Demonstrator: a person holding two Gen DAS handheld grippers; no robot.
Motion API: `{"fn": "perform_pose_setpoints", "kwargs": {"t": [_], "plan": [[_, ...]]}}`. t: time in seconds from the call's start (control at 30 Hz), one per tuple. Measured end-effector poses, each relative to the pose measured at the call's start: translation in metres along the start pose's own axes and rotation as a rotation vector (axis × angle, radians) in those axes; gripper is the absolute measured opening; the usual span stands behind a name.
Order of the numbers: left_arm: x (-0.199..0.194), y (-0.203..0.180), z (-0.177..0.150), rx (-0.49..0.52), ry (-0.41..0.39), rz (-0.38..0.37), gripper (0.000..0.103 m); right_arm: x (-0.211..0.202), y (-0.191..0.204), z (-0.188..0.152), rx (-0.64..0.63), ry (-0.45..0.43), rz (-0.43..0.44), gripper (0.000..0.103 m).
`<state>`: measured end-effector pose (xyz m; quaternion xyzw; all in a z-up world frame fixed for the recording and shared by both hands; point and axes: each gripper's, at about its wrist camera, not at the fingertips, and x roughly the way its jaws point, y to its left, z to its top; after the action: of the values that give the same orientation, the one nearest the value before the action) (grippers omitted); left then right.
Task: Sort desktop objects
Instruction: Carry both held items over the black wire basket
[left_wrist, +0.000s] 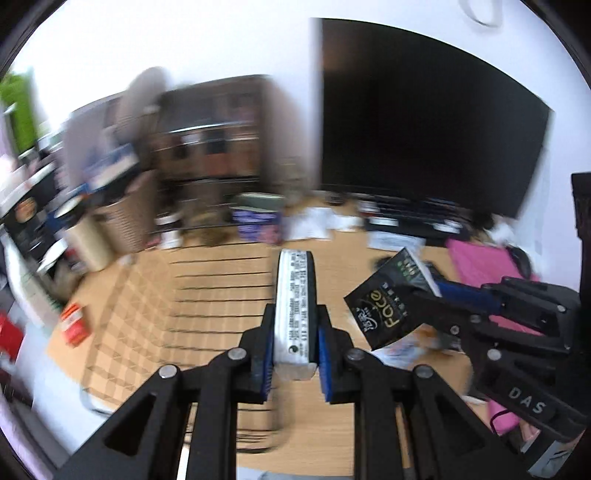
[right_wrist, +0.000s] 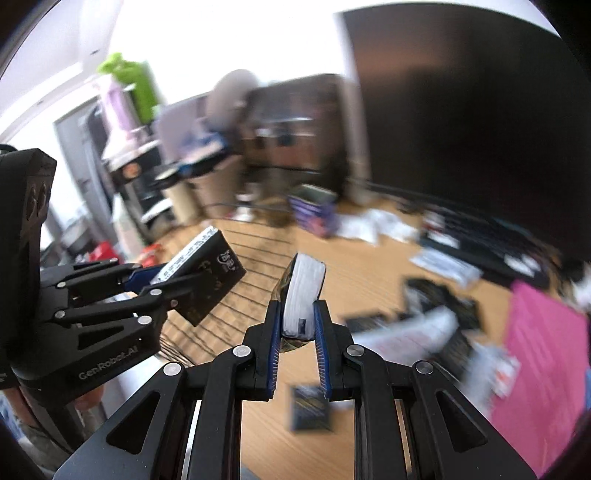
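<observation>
My left gripper (left_wrist: 295, 354) pinches 1 tissue pack (left_wrist: 295, 306). My right gripper (right_wrist: 295, 354) pinches another pack (right_wrist: 303, 295). Soft wrappers could slip mid-swing.

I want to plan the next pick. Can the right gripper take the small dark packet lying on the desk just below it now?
Probably not yet. The right gripper is already shut on a black tissue pack, so its fingers have no free gap. The dark packet lies uncovered on the wooden desk; nothing else blocks it.
</observation>
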<state>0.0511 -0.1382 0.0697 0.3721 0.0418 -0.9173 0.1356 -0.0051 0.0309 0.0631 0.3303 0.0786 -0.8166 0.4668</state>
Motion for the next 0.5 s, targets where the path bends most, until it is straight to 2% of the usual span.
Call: {"fn": "perform_pose_setpoints", "kwargs": {"t": [0.1,0.2,0.37,0.5], "plan": [[0.009,0.038,-0.006,-0.058,0.038,0.073,0.020,0.029,0.037,0.015,-0.051,0.026,0.065,0.018],[0.026,0.068,-0.015,-0.096,0.088,0.108,0.020,0.062,0.068,0.018,-0.093,0.080,0.105,0.018],[0.045,0.071,-0.022,-0.084,0.136,0.104,0.020,0.107,0.086,0.009,-0.107,0.164,0.085,0.018],[0.054,0.064,-0.021,-0.070,0.152,0.085,0.020,0.127,0.076,0.002,-0.105,0.215,0.009,0.017]]}}
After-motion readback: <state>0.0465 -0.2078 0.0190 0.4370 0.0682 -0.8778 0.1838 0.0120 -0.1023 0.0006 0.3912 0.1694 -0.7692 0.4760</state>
